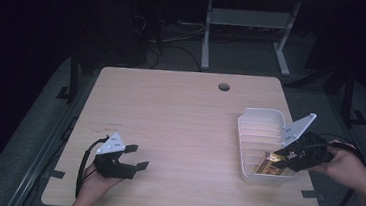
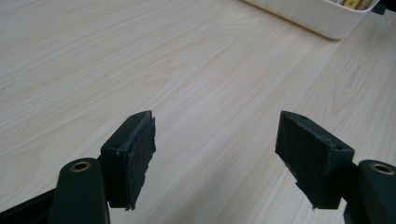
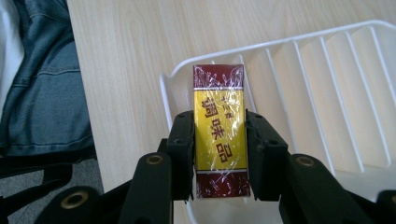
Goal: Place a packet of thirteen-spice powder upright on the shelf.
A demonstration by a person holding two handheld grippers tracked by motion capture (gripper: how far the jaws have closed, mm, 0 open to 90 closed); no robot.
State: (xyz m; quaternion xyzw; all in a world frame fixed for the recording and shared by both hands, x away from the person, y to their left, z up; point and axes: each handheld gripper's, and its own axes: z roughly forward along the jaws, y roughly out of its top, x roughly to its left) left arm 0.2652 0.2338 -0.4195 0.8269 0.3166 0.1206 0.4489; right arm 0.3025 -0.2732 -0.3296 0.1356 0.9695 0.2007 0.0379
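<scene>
A yellow and dark red packet (image 3: 218, 126) wrapped in clear film sits between the jaws of my right gripper (image 3: 219, 154), which is shut on its long sides. In the high view that packet (image 1: 267, 165) hangs over the near end of a white ribbed tray (image 1: 250, 120) at the table's right, with my right gripper (image 1: 286, 160) coming in from the right over the tray's rim. My left gripper (image 1: 133, 158) rests near the front left of the table, jaws wide apart. Between its fingers (image 2: 135, 149) lies only bare wood.
The tray's white wall (image 2: 317, 14) is far ahead of the left gripper. A round cable hole (image 1: 224, 87) lies near the table's far edge. A person's trouser leg (image 3: 42, 74) is beyond the table edge. Desk legs (image 1: 207, 30) stand on the floor behind.
</scene>
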